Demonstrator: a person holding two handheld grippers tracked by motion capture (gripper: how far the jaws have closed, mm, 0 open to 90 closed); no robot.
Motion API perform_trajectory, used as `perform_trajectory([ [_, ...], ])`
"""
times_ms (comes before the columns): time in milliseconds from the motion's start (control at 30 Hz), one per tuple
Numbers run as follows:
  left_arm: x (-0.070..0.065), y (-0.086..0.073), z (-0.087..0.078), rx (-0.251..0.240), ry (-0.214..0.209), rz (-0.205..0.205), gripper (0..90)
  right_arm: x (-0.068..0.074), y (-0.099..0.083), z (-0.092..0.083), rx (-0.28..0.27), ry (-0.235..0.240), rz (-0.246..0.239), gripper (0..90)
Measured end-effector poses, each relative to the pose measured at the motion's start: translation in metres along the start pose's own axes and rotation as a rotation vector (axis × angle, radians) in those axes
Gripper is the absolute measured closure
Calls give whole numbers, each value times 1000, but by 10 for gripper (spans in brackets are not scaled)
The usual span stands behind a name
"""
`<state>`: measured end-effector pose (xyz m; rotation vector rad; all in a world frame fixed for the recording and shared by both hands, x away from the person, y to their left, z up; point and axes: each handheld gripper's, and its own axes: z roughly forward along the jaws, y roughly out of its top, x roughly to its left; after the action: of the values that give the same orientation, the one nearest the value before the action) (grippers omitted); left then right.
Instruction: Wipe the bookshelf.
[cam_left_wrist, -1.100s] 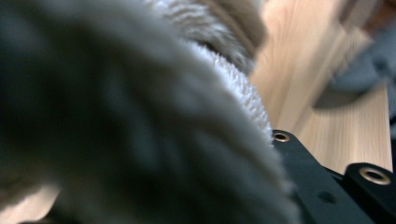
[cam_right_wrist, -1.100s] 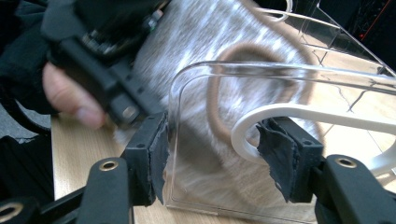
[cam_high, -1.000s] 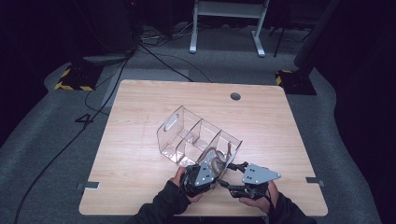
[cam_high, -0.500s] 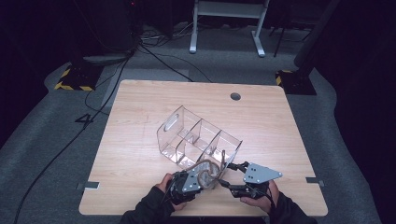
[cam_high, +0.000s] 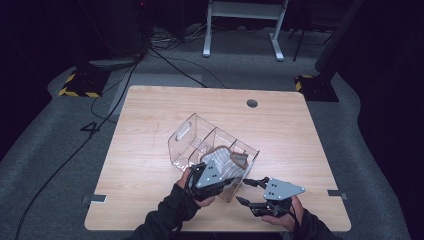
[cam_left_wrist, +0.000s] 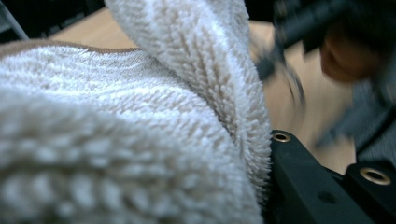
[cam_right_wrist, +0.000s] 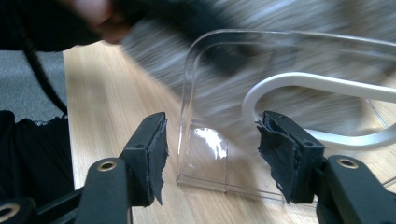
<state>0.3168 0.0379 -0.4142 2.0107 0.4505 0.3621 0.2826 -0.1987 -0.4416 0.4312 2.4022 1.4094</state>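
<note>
Terry cloth, beige with a brown edge, was what my left tool (cam_high: 216, 176) had clenched: the towel (cam_high: 222, 161) hung bunched from it, just above the near end of the clear bin (cam_high: 192, 137). In the left tool's view the towel (cam_left_wrist: 140, 126) pressed right up against one black jaw. Its long axis, as far as I could read it from above, ran from the tool up and to the right, toward the bin's far right corner, with the brown edge at that end. The bin lay tilted on the wooden surface (cam_high: 150, 115), its long axis slanting from upper left to lower right, handle cutout at the upper left end. My right tool (cam_high: 252, 192) sat released near the bin's near right corner. In its own view the jaws stood apart, the bin's clear wall (cam_right_wrist: 205, 140) between them, untouched.
</note>
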Motion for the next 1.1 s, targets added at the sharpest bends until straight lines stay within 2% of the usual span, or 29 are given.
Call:
perform_trajectory([
  [167,8,14,15,10,26,5,770,0,-1,1,2,14,3,422],
  [267,9,12,22,24,22,-11,770,-1,-2,2,11,18,11,421],
  [333,7,7,24,62,28,13,770,-2,-3,3,11,21,18,417],
  [367,7,7,24,62,28,13,771,-2,-3,3,11,21,18,417],
  [433,3,-2,24,77,21,22,771,-3,-4,4,21,19,19,412],
  [667,-10,-21,14,99,11,39,771,-4,-3,3,14,11,25,411],
  [767,-14,-35,9,105,4,7,771,-5,-2,1,3,5,28,405],
  [833,-16,-45,9,129,7,8,771,-7,-1,0,-12,-4,31,401],
  [967,-14,-64,11,193,6,-9,772,-8,2,0,-23,-12,28,386],
  [1100,-9,-71,9,218,15,-13,771,-9,4,4,-25,-8,15,381],
])
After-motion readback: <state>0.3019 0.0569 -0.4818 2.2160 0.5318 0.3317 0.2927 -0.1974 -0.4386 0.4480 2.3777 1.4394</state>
